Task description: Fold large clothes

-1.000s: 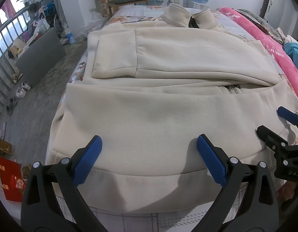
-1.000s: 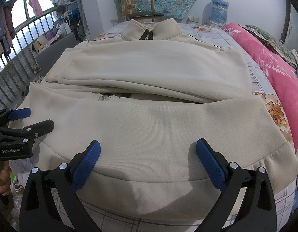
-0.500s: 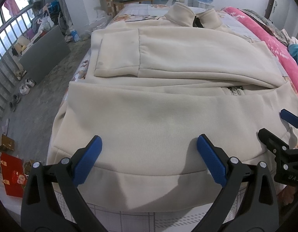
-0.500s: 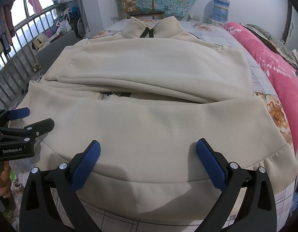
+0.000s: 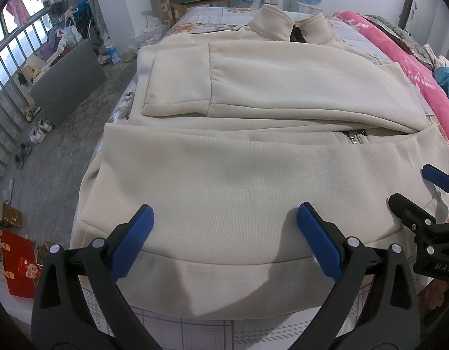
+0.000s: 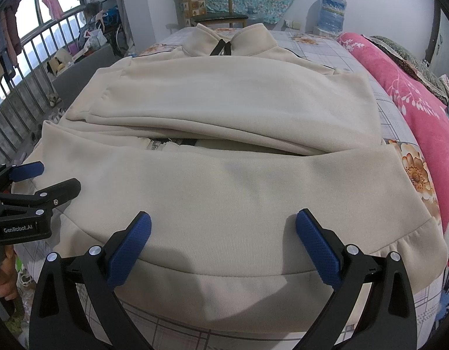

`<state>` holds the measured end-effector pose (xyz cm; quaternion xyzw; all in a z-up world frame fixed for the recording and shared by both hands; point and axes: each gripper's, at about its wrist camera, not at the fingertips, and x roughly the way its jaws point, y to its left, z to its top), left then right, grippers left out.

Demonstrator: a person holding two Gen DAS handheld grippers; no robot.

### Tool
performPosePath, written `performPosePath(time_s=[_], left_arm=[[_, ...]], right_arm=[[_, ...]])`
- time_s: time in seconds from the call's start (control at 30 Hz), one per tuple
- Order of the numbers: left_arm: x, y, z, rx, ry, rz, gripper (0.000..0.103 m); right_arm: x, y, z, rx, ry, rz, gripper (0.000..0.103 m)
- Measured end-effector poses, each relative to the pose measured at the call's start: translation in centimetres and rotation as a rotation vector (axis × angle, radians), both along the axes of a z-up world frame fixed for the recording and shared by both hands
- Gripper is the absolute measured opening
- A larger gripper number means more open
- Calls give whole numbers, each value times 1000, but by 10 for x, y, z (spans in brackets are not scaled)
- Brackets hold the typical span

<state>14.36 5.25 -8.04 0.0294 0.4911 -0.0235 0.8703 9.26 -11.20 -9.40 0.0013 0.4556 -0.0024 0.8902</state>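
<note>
The cream jacket lies flat on the bed, directly ahead of your fingers in both wrist views. Its long axis runs away from you: the hem band sits just past your fingertips, and the collar points to the far end of the bed. Both sleeves are folded across the chest, and the zipper pull shows beneath the upper sleeve.

Compared with one second ago, the jacket keeps the same layout; the views shift only slightly, and both grippers hold their spread unchanged.

Your left gripper has its blue-padded fingers wide apart, hovering over the hem, gripping nothing. Your right gripper shows the same state: fingers apart over the hem, nothing between them.

Readable text: the left gripper body, seen left of your right fingers, reads "GenRobot.AI". The right gripper body, seen right of your left fingers, shows partial letters "DAS".

Right of your fingers, a pink blanket lies along the bed edge. Beyond the collar stand a chair and a water bottle.
</note>
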Motion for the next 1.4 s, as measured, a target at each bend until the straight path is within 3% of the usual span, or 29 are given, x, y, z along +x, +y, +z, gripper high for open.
performPosePath(time_s=[1.03, 1.2, 1.4], left_arm=[[3, -2, 1, 13, -12, -21, 96], [0, 1, 7, 38, -61, -42, 96], [4, 16, 42, 4, -142, -42, 96]], right_arm=[[1, 1, 0, -3, 3, -1, 97], [1, 0, 0, -2, 9, -4, 97], [4, -2, 2, 5, 10, 1, 97]])
